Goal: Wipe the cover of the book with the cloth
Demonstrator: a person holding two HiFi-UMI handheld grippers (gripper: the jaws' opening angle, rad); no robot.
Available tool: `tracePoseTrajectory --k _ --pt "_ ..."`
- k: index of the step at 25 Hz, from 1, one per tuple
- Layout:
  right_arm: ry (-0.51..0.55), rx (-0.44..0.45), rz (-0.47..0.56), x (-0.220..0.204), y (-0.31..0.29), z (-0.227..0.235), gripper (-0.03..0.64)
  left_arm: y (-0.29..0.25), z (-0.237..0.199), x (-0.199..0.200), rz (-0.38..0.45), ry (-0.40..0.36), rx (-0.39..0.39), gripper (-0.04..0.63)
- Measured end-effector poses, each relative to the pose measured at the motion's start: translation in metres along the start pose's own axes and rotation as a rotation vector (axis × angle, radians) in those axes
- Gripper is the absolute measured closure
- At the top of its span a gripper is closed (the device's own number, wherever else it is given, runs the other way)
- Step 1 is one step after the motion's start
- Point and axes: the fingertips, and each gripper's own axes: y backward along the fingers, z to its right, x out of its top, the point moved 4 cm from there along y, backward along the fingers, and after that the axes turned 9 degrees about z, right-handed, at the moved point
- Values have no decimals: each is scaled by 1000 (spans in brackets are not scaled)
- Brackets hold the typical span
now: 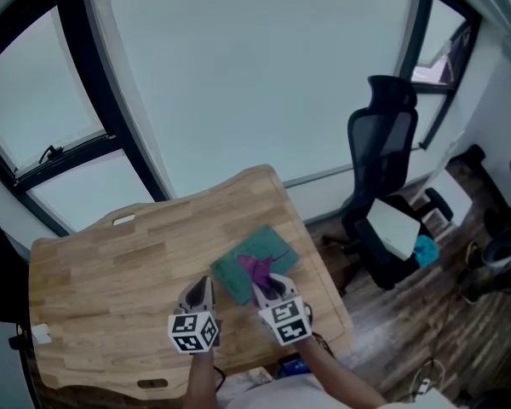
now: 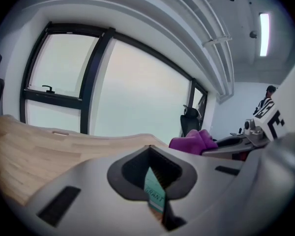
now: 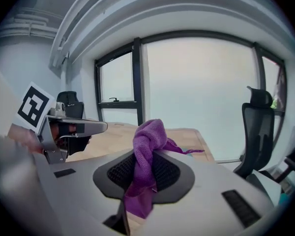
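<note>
Head view: the teal book [image 1: 277, 247] is over the right part of the table [image 1: 111, 262], with the purple cloth [image 1: 257, 269] above its cover. Left gripper view: my left tongs [image 2: 150, 151] are clamped on the book's edge, I judge to steady it. Right gripper view: my right tongs [image 3: 146, 155] pinch the bunched cloth, ready for wiping.

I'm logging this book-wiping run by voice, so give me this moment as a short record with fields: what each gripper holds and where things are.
table: wooden, beside the windows
book: teal cover, over the table's right part
cloth: purple, bunched, over the book in the head view
left gripper: shut on the book's edge
right gripper: shut on the cloth
office chair: black, on the floor to the right of the table
</note>
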Motion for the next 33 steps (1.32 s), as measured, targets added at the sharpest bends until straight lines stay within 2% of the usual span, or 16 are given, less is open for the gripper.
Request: tracePoseTrajectory --k 5,13,26,33 --pt "35 -26 63 13 22 -8 543 22 7 9 49 -16 -6 594" --pt "58 -82 100 19 44 -14 543 42 17 17 80 -64 -13 594" --pt "58 -81 101 23 50 -10 543 49 23 27 99 -102 -7 594" --pt "72 -61 97 25 49 -8 543 49 24 30 114 -88 11 594"
